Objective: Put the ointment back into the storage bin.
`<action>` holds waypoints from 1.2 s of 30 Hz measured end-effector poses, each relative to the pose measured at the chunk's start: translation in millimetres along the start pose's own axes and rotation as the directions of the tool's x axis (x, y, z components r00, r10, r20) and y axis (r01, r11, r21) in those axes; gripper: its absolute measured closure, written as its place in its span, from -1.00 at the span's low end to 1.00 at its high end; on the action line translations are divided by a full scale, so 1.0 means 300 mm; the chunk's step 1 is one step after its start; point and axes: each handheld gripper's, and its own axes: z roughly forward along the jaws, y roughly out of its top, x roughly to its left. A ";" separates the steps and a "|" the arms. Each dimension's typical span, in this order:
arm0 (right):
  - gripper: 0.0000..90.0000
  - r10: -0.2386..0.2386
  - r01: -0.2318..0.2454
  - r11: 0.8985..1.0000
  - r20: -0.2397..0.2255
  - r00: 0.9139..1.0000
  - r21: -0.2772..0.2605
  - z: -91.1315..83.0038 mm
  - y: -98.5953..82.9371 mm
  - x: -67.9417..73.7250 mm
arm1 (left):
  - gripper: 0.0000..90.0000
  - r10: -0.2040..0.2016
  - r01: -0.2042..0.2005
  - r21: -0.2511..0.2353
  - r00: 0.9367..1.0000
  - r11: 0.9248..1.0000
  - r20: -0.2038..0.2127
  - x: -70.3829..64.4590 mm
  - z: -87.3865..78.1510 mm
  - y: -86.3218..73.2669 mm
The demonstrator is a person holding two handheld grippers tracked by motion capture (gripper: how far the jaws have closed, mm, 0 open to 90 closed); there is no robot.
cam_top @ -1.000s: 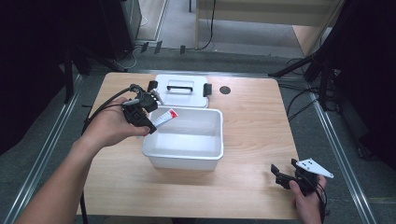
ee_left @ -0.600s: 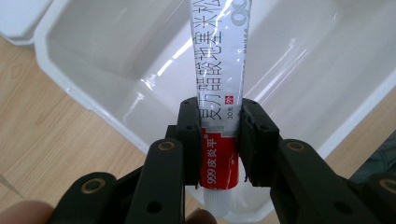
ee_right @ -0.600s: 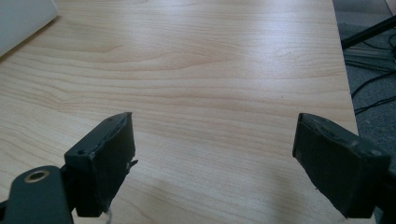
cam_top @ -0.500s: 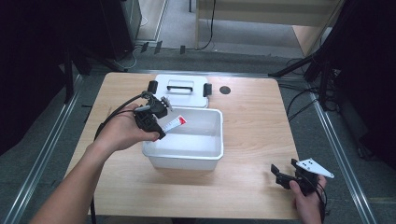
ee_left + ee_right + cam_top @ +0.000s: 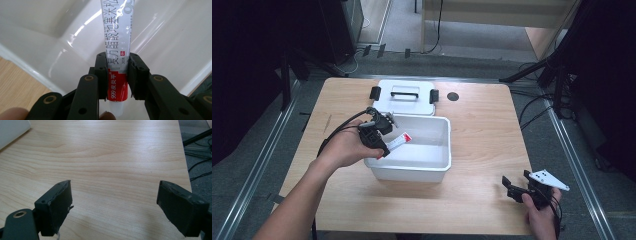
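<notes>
Over the bin's (image 5: 439, 165) left rim, left gripper (image 5: 384, 146) clamps the tube (image 5: 398, 141) by its red end; tube tip cut off in the left gripper view. Right gripper (image 5: 518, 186) rests wide apart near the desk's (image 5: 482, 125) front right corner.

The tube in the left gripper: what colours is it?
White tube with dark print and a red band near the cap end; clearest in the left gripper view.
</notes>
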 end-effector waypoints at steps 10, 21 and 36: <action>-0.71 0.000 0.000 1.000 0.000 1.000 0.001 0.000 0.000 0.000 | 0.62 0.008 -0.008 0.045 1.000 0.999 0.003 -0.004 0.066 0.006; -0.71 0.002 -0.002 1.000 -0.002 1.000 -0.001 -0.001 0.000 0.000 | 0.62 0.047 -0.044 0.116 0.999 0.992 -0.021 -0.029 0.121 0.032; -0.71 0.003 -0.003 1.000 -0.003 1.000 -0.001 -0.001 0.000 -0.001 | 0.58 0.080 -0.072 0.178 0.996 0.981 -0.042 -0.042 0.153 0.047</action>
